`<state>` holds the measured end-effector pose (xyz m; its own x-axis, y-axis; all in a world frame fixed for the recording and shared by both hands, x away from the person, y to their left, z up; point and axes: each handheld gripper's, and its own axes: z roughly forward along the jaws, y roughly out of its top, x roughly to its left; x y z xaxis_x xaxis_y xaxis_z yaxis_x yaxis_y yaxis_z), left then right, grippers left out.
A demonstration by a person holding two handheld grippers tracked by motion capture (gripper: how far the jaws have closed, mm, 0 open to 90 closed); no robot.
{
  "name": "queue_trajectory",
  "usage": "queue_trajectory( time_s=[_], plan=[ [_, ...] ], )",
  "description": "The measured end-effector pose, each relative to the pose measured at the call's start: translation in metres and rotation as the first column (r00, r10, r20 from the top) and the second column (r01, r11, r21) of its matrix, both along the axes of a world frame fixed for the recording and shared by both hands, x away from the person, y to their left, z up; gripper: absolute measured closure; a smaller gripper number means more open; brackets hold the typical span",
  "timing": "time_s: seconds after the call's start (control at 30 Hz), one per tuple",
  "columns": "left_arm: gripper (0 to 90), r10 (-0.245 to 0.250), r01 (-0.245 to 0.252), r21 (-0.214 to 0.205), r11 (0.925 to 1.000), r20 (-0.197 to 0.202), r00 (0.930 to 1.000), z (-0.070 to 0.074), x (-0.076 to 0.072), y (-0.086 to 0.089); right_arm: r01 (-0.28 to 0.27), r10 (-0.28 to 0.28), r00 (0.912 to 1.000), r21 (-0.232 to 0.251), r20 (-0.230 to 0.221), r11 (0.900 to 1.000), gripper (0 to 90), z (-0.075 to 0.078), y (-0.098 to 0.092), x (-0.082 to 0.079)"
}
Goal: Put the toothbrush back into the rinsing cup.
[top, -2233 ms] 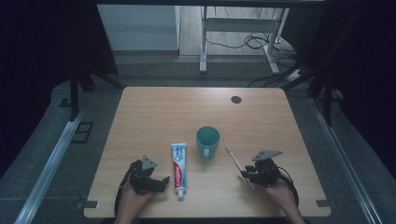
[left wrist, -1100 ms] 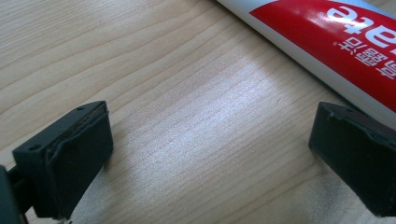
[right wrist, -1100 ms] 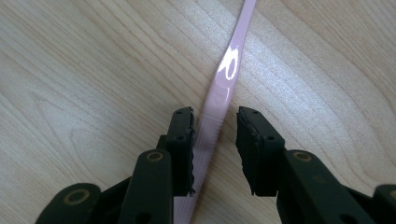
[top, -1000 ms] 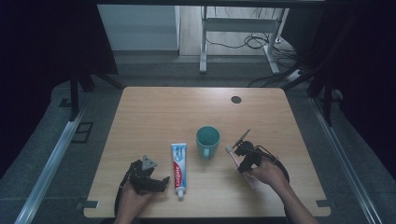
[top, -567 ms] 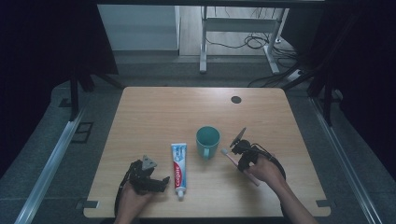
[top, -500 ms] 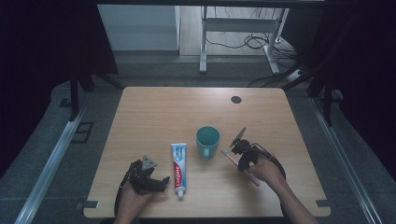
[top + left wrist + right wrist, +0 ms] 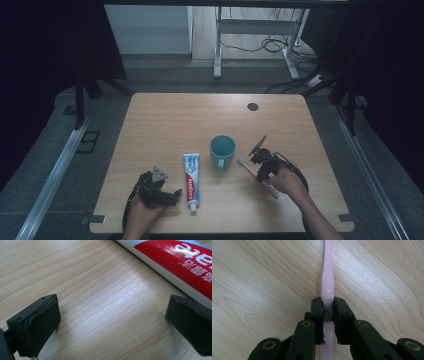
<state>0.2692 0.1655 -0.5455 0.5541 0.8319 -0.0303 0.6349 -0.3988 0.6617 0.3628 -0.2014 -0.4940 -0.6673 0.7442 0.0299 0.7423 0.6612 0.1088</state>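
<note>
Pink plastic runs straight up the middle of the right gripper view: the toothbrush (image 7: pixel 326 277) lies flat on the wooden table (image 7: pixel 257 277), and the right gripper (image 7: pixel 327 311) has its two black jaws pressed against either side of the handle. They have just been closing, and the handle sits between them now, pinched from the sides. Gripping it this way, across its narrow width, is likely meant to keep the brush from rolling once it is lifted.

From the high view, the toothbrush (image 7: pixel 248 170) lies at an angle just right of the teal mug (image 7: pixel 222 151), its bristle end nearest the mug and its far end poking out beyond the person's right hand (image 7: pixel 285 181). The right gripper (image 7: pixel 260 165) is low over the middle of the handle. With the mug so near and standing open side up, dropping the brush into it looks like the probable aim; the grip is made, the lift is not.

The left gripper (image 7: pixel 167 196) rests near the front edge of the table, just beside the toothpaste tube (image 7: pixel 191 181), which lies flat with its cap toward the person. In the left gripper view its jaws stand wide apart over bare wood, holding nothing, with the tube (image 7: pixel 175 262) passing close by one of them.
</note>
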Motion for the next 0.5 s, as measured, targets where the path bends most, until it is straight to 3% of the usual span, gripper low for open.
queue_trajectory(
  time_s=[0.37,0.5],
  plan=[
    [0.0,0.003,-0.003,-0.003,1.0,0.001,1.0,0.0,0.0,0.0,-0.011,0.01,0.9997,0.052,0.021,0.9986,78.4,0.008,-0.009,-0.002],
    [0.0,-0.001,0.001,0.003,1.0,-0.001,1.0,0.0,0.0,0.0,-0.012,0.008,0.9991,0.092,0.041,0.9957,78.4,0.013,-0.013,-0.004]
  ],
)
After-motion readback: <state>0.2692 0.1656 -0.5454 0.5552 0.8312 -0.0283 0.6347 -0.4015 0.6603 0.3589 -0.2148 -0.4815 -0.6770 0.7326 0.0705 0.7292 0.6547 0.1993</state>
